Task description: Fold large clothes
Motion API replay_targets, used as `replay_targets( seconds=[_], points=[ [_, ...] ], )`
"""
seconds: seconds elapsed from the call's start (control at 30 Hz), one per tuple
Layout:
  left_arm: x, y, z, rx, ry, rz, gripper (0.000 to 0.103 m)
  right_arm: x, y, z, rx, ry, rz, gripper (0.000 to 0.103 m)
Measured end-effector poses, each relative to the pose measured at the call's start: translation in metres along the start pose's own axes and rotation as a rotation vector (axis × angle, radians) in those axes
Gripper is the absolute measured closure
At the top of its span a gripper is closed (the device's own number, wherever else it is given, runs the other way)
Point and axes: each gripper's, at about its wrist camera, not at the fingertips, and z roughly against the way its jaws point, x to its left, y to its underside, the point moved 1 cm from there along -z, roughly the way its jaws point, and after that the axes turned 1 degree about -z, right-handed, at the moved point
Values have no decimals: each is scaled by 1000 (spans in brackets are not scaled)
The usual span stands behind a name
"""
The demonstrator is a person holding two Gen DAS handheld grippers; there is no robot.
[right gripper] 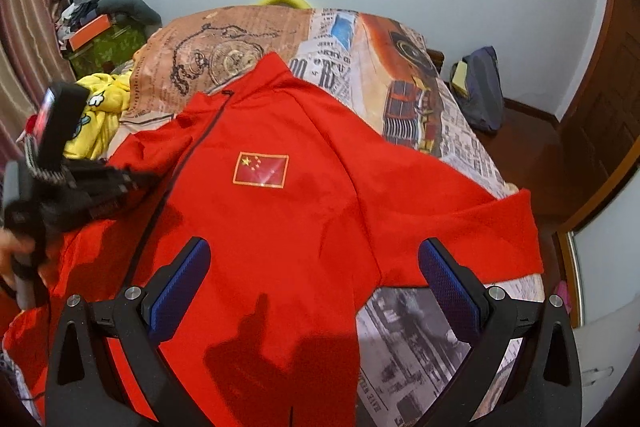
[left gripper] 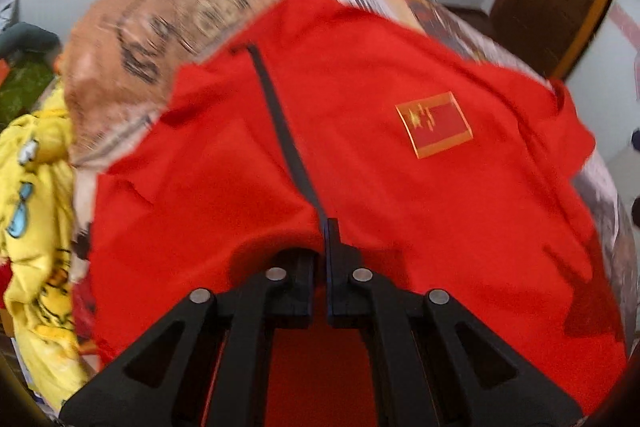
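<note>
The red jacket (right gripper: 280, 227) is smooth matt cloth with a dark zipper (left gripper: 280, 123) and a glossy-edged flag patch (right gripper: 261, 169). The bedsheet (right gripper: 400, 99) is printed cloth. Right gripper (right gripper: 316, 279): matt black plastic, textured blue pads (right gripper: 448, 287), bright metal pins. The door (right gripper: 600, 107) is brown wood.

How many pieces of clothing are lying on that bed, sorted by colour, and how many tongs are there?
Red zip-up jacket with a flag patch: 1
Yellow cartoon-print garment: 1
Black two-finger tongs: 2, left tongs shut on the jacket's fabric, right tongs open
Total: 4
</note>
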Motion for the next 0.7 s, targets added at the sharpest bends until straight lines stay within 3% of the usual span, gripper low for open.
replay_targets(
  seconds=[0.07, 0.17, 0.27, 0.33, 0.4, 0.57, 0.7],
  points=[
    [-7, 7, -4, 16, -10, -26, 98, 0, 2, -2, 11, 0, 5, 0],
    [-9, 14, 4, 26, 6, -51, 87, 4, 2, -1, 14, 6, 19, 0],
    [-1, 20, 25, 11, 37, -43, 71, 15, -3, 1, 6, 12, 55, 0],
    [14, 25, 46, -23, 32, -23, 54, 24, -7, 2, -4, 11, 82, 0],
    [30, 31, 69, -74, 10, 0, 47, 39, -13, 3, -17, 8, 119, 0],
    [92, 60, 125, -179, -99, 92, 40, 89, -26, 1, -48, -9, 241, 0],
    [145, 87, 150, -211, -192, 174, 39, 138, -35, -13, -34, -71, 345, 0]
  ],
)
